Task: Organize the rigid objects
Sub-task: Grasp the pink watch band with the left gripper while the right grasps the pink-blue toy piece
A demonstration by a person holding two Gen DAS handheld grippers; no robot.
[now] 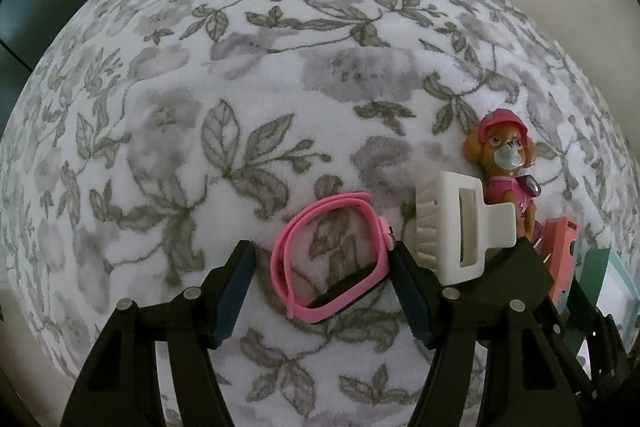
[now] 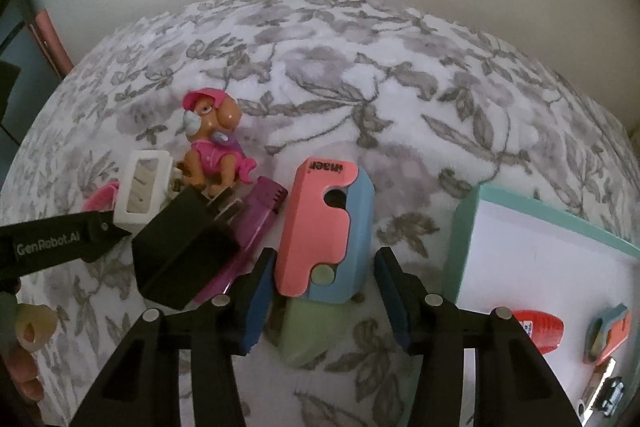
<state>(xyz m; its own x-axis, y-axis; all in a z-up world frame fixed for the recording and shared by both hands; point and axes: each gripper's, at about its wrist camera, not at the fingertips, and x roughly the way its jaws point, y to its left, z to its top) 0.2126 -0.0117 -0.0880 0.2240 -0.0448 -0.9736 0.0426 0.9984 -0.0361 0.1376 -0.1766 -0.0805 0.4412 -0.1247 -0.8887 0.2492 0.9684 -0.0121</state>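
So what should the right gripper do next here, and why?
Probably close the right gripper on the pink-and-blue tool: its open fingers already straddle the tool's lower end, and the teal-rimmed tray holding other sorted items sits just to its right.

Fleecy floral blanket (image 1: 240, 75); glossy plastic dog figure (image 1: 506, 163); matt white clip (image 1: 460, 227).

"GenRobot.AI" is printed in pale letters on the black left hand-held gripper (image 2: 60, 247); the pink-and-blue holder (image 2: 324, 227) carries upside-down dark lettering, apparently "imaer".
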